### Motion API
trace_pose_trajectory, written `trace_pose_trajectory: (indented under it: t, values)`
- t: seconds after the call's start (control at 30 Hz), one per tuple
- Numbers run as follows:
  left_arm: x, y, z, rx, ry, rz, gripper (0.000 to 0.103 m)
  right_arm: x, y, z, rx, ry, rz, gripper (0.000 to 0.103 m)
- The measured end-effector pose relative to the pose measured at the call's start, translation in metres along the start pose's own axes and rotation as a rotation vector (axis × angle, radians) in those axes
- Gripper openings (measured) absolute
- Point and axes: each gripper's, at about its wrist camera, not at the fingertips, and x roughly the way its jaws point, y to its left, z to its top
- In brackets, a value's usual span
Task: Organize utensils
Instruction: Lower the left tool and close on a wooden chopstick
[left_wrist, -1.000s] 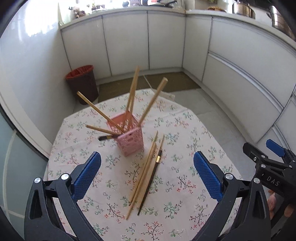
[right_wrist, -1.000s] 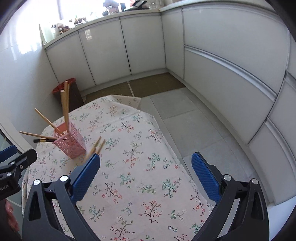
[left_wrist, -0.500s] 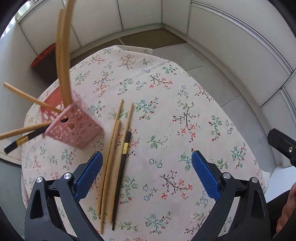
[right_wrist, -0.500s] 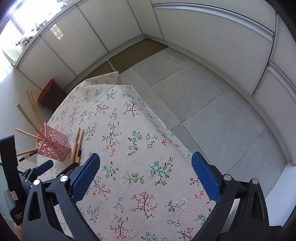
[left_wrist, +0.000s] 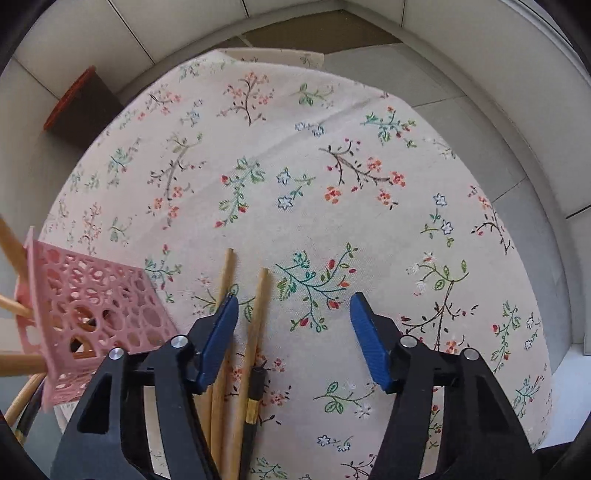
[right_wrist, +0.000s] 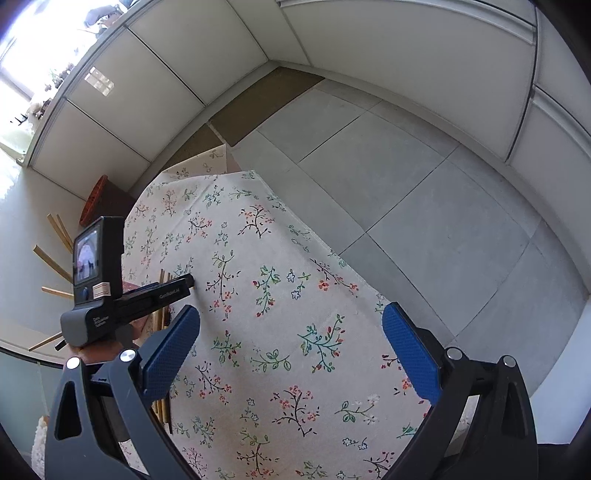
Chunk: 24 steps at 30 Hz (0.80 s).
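Several loose wooden chopsticks (left_wrist: 255, 317) and a dark one with a gold band (left_wrist: 255, 391) lie on the floral tablecloth (left_wrist: 332, 206). A pink perforated holder (left_wrist: 92, 317) with chopsticks sticking out stands at their left. My left gripper (left_wrist: 291, 339) is open, low over the cloth, its left finger (left_wrist: 218, 339) over the loose chopsticks. My right gripper (right_wrist: 291, 354) is open and empty above the cloth. The left gripper's body (right_wrist: 110, 295) shows in the right wrist view, hiding most of the holder.
A red-rimmed bin (left_wrist: 81, 107) stands on the floor beyond the table's far left edge. White cabinets (right_wrist: 166, 92) curve round the room. The grey tiled floor (right_wrist: 424, 184) lies to the right of the table edge.
My left gripper has dropped down and forward, closer to the loose chopsticks, its jaws narrower. My right gripper has tilted and the left gripper has come into its view.
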Motion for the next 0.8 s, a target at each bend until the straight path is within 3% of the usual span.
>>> trace_pose_trajectory:
  t: [0.03, 0.1, 0.13, 0.17, 0.33, 0.47, 0.8]
  values:
    - [0.001, 0.001, 0.000, 0.005, 0.006, -0.026, 0.053, 0.001, 0.000, 0.001, 0.003, 0.006, 0.005, 0.096]
    - [0.000, 0.002, -0.002, 0.005, 0.035, -0.098, 0.028, 0.003, 0.000, 0.001, 0.005, 0.020, 0.010, 0.096]
    - [-0.001, 0.002, -0.003, 0.003, 0.051, -0.107, 0.023, 0.004, 0.000, 0.000, 0.006, 0.025, 0.011, 0.096]
    - [-0.001, 0.001, -0.004, 0.003, 0.064, -0.122, 0.011, 0.004, 0.000, 0.001, 0.005, 0.027, 0.010, 0.096]
    - [-0.007, 0.001, -0.030, -0.026, 0.099, -0.208, 0.009, 0.006, 0.002, 0.000, -0.020, 0.035, -0.001, 0.096]
    - [-0.020, 0.002, -0.060, -0.057, 0.063, -0.225, 0.004, 0.019, 0.004, -0.004, -0.035, 0.106, 0.002, 0.096]
    - [-0.123, 0.022, -0.143, -0.086, -0.229, -0.215, 0.004, 0.043, 0.045, -0.029, -0.227, 0.155, -0.062, 0.093]
